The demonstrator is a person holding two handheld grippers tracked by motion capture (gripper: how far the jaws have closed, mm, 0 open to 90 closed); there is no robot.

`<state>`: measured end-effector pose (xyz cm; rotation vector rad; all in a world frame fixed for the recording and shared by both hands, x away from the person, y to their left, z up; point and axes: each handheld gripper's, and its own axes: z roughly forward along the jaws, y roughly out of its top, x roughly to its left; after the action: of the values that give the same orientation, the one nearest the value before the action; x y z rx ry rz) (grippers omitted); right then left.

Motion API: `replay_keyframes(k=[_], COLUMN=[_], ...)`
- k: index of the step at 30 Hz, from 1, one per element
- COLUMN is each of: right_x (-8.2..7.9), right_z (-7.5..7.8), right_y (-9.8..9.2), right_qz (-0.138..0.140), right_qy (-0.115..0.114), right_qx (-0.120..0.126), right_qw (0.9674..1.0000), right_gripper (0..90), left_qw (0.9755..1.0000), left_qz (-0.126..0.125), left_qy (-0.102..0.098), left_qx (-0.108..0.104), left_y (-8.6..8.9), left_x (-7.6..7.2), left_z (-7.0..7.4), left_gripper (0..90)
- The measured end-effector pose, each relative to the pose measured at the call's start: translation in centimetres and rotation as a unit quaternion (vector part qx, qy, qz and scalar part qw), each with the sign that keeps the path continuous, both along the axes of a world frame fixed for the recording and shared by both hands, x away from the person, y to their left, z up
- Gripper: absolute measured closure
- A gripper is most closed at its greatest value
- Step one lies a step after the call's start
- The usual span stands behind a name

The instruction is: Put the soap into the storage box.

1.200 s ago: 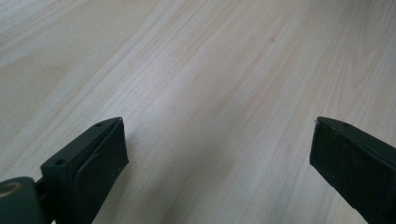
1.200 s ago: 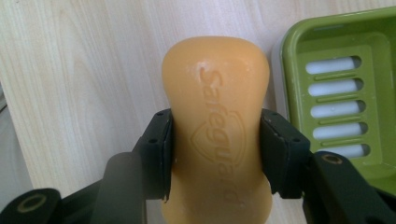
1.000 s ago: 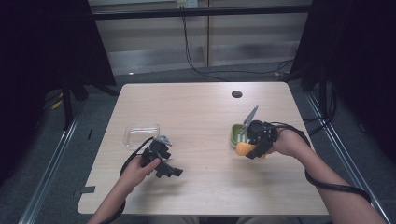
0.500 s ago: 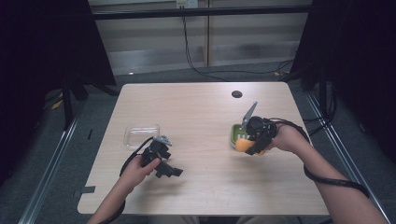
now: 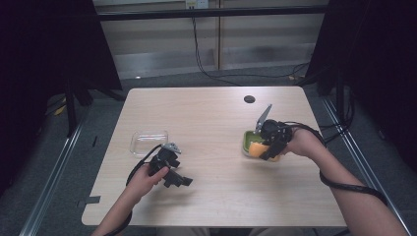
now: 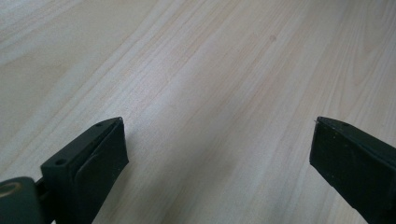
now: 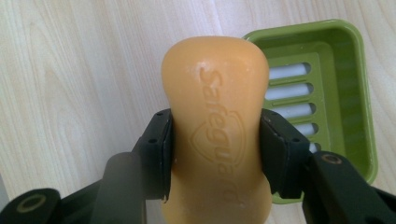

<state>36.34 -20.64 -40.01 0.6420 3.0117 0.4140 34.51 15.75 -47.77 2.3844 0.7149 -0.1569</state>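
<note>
One soap bar (image 7: 215, 126) clamped in right gripper (image 7: 215, 149) jaws; left gripper (image 6: 219, 154) jaws wide, empty.

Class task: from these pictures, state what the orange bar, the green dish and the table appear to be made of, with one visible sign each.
Bar: soap, waxy matte, embossed brand name.
Dish: likely moulded plastic, glossy, slotted.
Table: pale wood or wood-look laminate, grain lines; which one is unclear.

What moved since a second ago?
Hardly anything. The right tongs stay shut on the orange soap, shifting only slightly beside the green soap dish. The left tongs stay open on the table, and the clear lid stays put.
</note>
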Motion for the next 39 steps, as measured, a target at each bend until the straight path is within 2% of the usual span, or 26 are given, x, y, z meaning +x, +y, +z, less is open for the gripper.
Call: replay_keyframes(k=[5, 7, 15, 21, 29, 33, 34, 35, 37, 39], right_x=[0.3, 0.3, 0.9, 1.2, 1.6, 1.7, 1.8, 1.8, 1.9, 1.9], right_z=[0.0, 0.0, -0.1, -0.4, -0.5, -0.6, -0.6, -0.6, -0.6, -0.6], right_y=[-0.2, -0.3, -0.4, -0.7, -0.9, -1.0, -1.0, -1.1, -1.1, -1.1], right_qz=[-0.002, -0.009, -0.004, -0.011, -0.015, -0.016, -0.016, -0.016, -0.017, -0.017], right_qy=[-0.007, -0.001, -0.004, -0.002, -0.004, -0.008, -0.007, -0.007, -0.005, -0.008], right_qx=[0.000, -0.001, -0.004, -0.005, -0.002, -0.003, -0.004, -0.003, -0.004, -0.005], right_qw=[1.0000, 1.0000, 1.0000, 0.9999, 0.9999, 0.9998, 0.9998, 0.9998, 0.9998, 0.9998], right_gripper=[50.0, 50.0, 50.1, 50.1, 50.1, 50.1, 50.1, 50.0, 50.0, 50.1], left_qw=[1.0000, 1.0000, 1.0000, 1.0000, 1.0000, 0.9999, 1.0000, 0.9997, 1.0000, 1.0000], left_qz=[0.001, 0.000, 0.000, -0.004, 0.003, -0.009, -0.004, -0.019, 0.001, -0.004], left_qy=[-0.002, -0.002, -0.001, -0.003, -0.002, -0.003, -0.002, -0.006, 0.000, -0.003], left_qx=[0.003, 0.000, 0.002, 0.007, 0.000, 0.008, 0.003, 0.016, 0.004, 0.006], left_y=[0.1, 0.1, 0.1, 0.1, 0.1, 0.1, 0.1, 0.2, 0.1, 0.1], left_x=[0.0, 0.0, 0.0, 0.1, 0.0, 0.1, 0.1, 0.3, 0.0, 0.1], left_z=[0.0, 0.0, 0.1, 0.0, 0.0, 0.1, 0.0, 0.1, 0.0, 0.0], left_gripper=[4.0, 4.1, 4.0, 4.0, 4.0, 4.0, 4.0, 4.0, 4.0, 4.0])
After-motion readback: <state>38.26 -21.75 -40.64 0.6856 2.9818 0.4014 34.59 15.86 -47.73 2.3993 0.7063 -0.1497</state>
